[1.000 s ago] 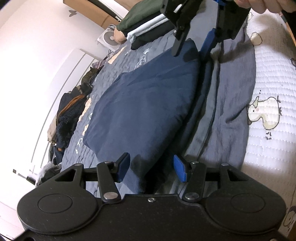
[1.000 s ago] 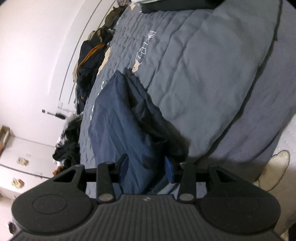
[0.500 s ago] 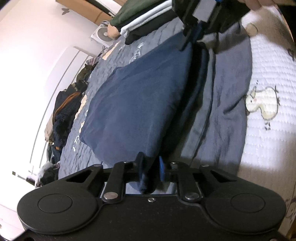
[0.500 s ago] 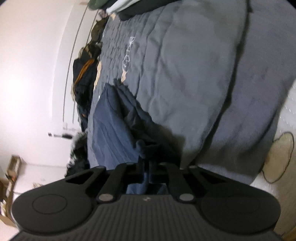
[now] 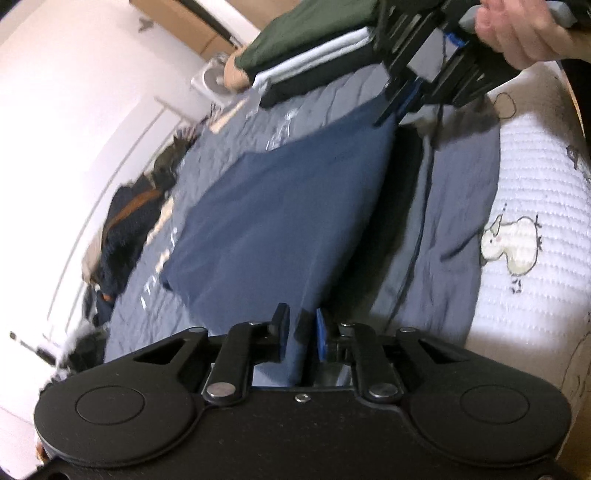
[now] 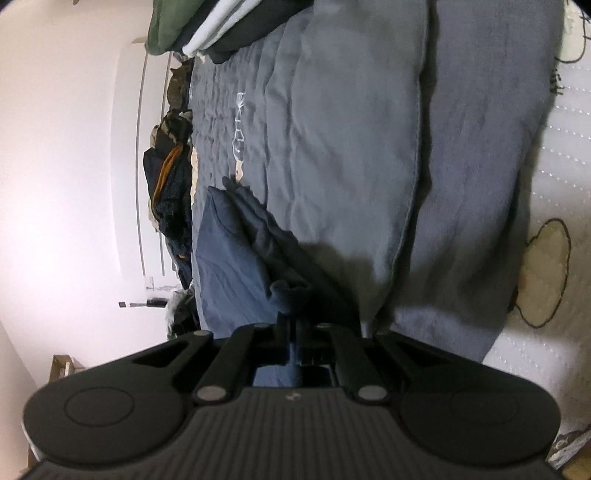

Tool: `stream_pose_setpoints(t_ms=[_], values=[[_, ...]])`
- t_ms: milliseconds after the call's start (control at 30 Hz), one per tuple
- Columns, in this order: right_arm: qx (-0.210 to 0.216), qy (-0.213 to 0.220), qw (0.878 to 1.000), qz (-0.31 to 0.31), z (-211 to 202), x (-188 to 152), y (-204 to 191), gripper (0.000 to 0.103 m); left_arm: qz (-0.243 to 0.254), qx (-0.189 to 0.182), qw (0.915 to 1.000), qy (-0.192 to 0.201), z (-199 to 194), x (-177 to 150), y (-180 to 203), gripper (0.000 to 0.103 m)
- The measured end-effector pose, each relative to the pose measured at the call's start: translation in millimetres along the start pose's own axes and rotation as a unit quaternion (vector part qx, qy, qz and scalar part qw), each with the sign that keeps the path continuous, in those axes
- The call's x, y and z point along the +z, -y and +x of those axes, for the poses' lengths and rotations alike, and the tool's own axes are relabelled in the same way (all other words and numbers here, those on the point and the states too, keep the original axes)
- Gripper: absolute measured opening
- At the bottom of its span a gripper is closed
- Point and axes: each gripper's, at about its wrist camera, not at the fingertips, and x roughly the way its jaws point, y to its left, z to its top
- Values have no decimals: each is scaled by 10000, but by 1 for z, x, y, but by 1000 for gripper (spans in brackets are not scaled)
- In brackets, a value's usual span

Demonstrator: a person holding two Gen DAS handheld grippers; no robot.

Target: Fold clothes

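Note:
A navy blue garment [image 5: 280,221] is held stretched above the grey quilt [image 5: 454,229] on a bed. My left gripper [image 5: 300,332] is shut on its near edge. The right gripper [image 5: 400,107] shows at the top of the left wrist view, held by a hand [image 5: 517,33], clamping the far corner. In the right wrist view my right gripper [image 6: 295,332] is shut on a bunched fold of the navy garment [image 6: 229,266], which hangs away to the left over the quilt [image 6: 351,147].
A stack of folded clothes [image 5: 314,48] in green, white and black lies at the far end of the bed. A heap of dark clothes [image 5: 125,225] sits along the wall side. A white mattress pad with animal prints [image 5: 517,243] lies to the right.
Both grippers went from open around the garment's edges to shut on them. The garment has since been lifted and pulled taut between them.

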Motion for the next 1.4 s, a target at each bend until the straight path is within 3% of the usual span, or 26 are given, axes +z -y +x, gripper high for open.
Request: stream_pose_setpoints(t_ms=[167, 267, 367, 567, 767, 900, 1000, 1033, 1133, 1200, 1300, 1400], values=[[-27, -12, 10000, 50, 1, -1, 2, 3, -30, -10, 10000, 87, 6, 7, 1, 16], [-43, -19, 10000, 80, 1, -2, 3, 3, 225, 83, 9997, -78, 18, 5, 7, 21], [-59, -27, 9999, 110, 2, -2, 4, 2, 428, 167, 9984, -337, 23, 0, 6, 18], [-142, 15, 9999, 94, 1, -2, 4, 2, 481, 148, 9936, -1008, 25, -13, -4, 17], [-225, 56, 9997, 78, 1, -1, 5, 2, 417, 152, 9941, -991, 23, -15, -8, 20], [-361, 52, 9989, -305, -5, -1, -6, 2, 99, 7, 9954, -957, 17, -13, -17, 20], [-463, 49, 9972, -592, -10, -1, -15, 5, -640, -355, 9931, -915, 9, -8, -34, 21], [-497, 48, 9964, -688, -11, -1, -17, 5, -918, -479, 9907, -886, 6, -8, -41, 26], [-598, 45, 9934, -974, -16, -1, -26, 6, -1859, -870, 9761, -714, -5, -10, -66, 43], [-665, 43, 9910, -1165, -19, -1, -31, 6, -2616, -1177, 9566, -513, -12, -15, -85, 44], [-695, 85, 9846, -1603, -27, -2, -47, 6, -3824, -1516, 9114, -149, -16, -30, -113, 45], [-681, 139, 9779, -1970, -31, -3, -60, 8, -4720, -1521, 8683, 87, -14, -44, -140, 45]])
